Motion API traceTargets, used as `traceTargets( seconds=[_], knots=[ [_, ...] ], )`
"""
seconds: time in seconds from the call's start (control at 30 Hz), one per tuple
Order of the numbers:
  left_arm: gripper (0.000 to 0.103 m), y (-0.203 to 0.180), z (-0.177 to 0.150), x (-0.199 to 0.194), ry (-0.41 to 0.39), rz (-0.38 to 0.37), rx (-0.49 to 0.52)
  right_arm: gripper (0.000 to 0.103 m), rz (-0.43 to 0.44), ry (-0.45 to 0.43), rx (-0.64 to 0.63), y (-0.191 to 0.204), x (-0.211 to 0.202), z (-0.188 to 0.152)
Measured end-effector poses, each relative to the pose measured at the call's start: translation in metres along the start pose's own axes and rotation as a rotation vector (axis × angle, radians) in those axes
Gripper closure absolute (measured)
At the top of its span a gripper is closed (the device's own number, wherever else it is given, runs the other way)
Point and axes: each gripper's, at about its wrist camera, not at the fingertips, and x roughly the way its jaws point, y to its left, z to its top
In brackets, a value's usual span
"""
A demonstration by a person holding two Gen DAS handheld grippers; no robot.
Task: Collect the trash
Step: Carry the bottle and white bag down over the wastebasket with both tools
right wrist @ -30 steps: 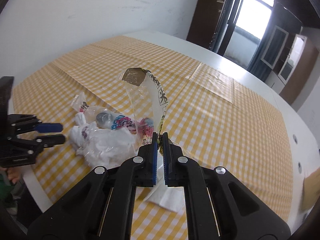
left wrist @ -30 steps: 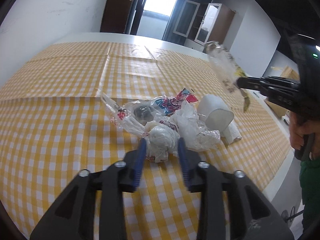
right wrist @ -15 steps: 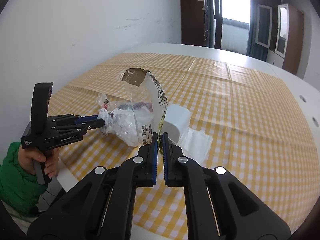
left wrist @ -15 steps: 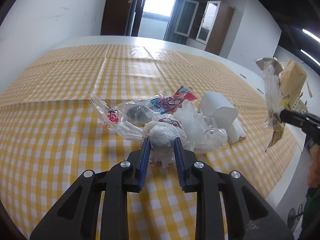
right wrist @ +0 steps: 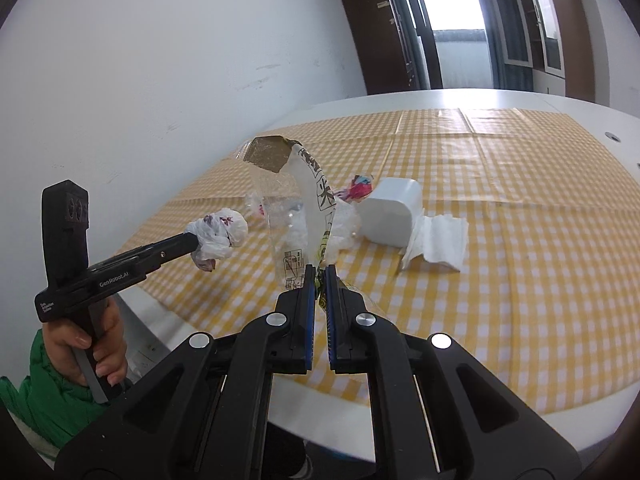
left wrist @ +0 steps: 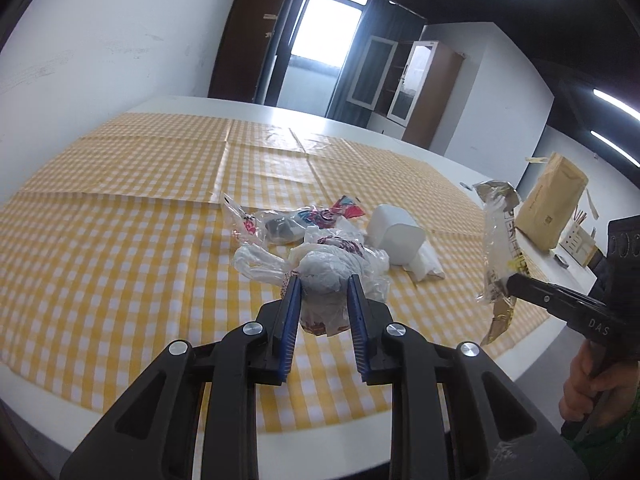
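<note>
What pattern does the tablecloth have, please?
The tablecloth is yellow-and-white gingham check, clearest in the left wrist view.

This looks like an office or meeting room pressed into domestic use: a long white counter point(left wrist: 420, 152) draped with a yellow-and-white checked plastic tablecloth point(left wrist: 120, 208) stands against bare white walls. Behind it are dark-framed balcony doors point(left wrist: 320, 44) and brown wooden cabinets with glass-paned doors point(left wrist: 412, 80) (contents not discernible). Strip ceiling lights point(left wrist: 614, 100) glow overhead.

Tissue roll point(right wrist: 394, 216) right of wrapper pile point(left wrist: 296, 224) on tablecloth point(left wrist: 120, 216)
</note>
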Motion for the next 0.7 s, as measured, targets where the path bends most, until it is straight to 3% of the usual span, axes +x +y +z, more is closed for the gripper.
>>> traceTargets(
  seconds=[0.7],
  knots=[
    [0.081, -0.056, -0.067, -0.087, -0.036, -0.116, 0.084, 0.099, 0.059, -0.064, 0.035, 0.035, -0.075, -0.069]
  ],
)
